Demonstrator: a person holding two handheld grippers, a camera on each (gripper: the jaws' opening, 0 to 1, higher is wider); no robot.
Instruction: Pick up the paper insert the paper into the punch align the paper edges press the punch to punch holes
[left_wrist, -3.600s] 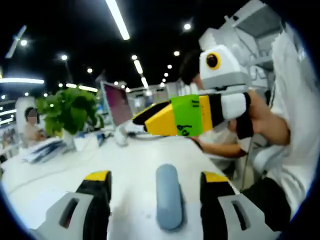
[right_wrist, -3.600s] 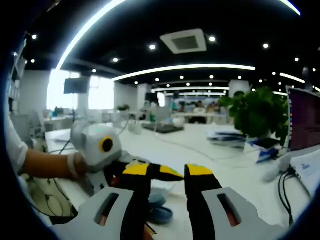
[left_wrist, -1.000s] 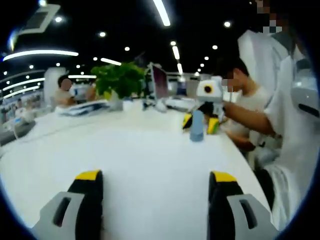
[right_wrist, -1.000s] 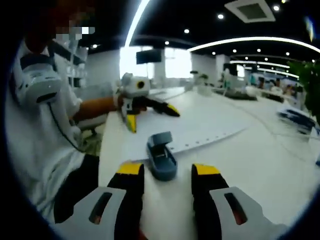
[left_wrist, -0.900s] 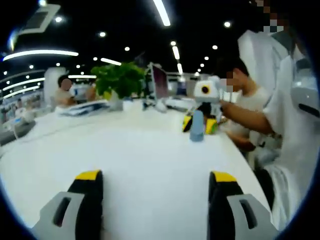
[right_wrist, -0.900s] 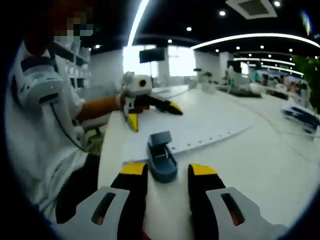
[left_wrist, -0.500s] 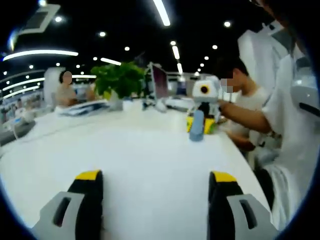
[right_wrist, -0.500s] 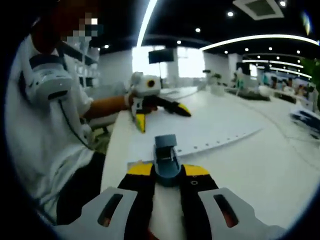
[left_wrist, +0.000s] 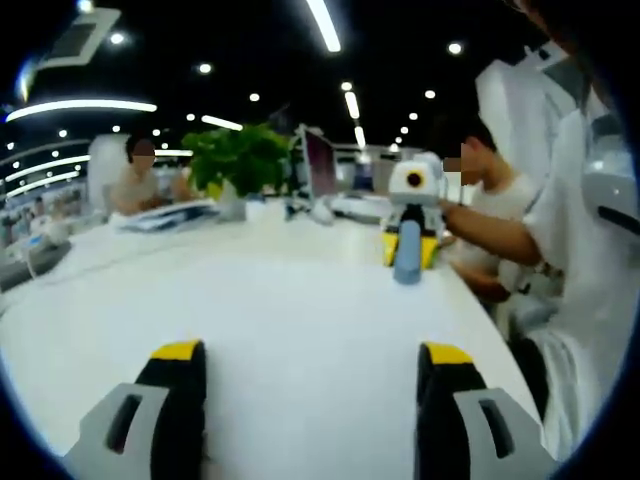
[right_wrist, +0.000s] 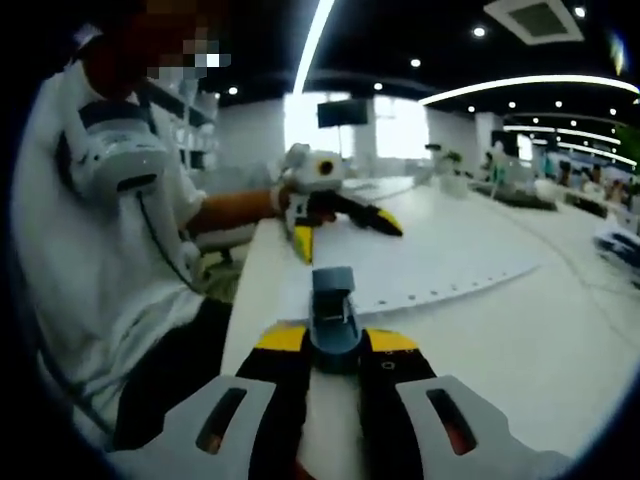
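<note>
Punch (right_wrist: 333, 318) at paper (right_wrist: 420, 262) edge.

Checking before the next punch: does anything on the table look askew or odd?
Nothing damaged or spilled. The paper lies flat on the table, with a row of holes along its near edge. The right gripper is shut on the punch.

no readable text, labels, brands, numbers or signs, views too blurred
</note>
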